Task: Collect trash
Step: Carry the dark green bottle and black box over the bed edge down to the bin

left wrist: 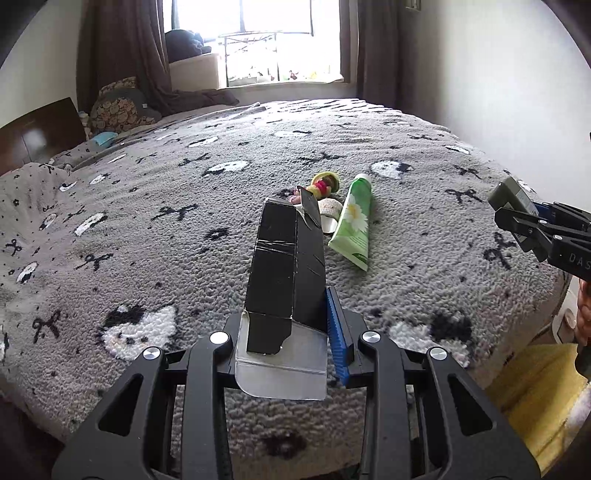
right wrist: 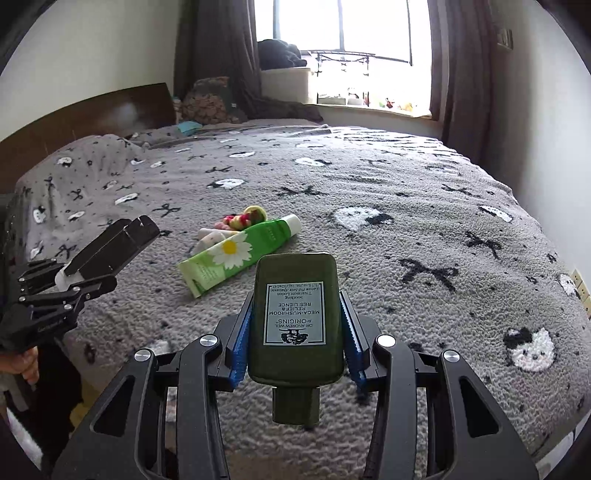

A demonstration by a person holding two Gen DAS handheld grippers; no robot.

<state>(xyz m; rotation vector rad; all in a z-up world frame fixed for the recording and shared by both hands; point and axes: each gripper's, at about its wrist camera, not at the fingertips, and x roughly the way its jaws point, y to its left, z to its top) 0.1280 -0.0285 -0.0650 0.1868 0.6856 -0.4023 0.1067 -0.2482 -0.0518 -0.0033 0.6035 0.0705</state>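
Grey bed below a bright, dark-curtained window.

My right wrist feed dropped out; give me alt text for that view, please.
The right tool is shut on a dark green lotion bottle, held above a grey patterned bedspread. A green daisy tube lies ahead, and the left tool grips a black carton.

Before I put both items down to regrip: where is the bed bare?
Bare blanket lies right of the green tube, out to the bed's edge, and toward the window. It is crowded around the tube, where hair ties and small items cluster.
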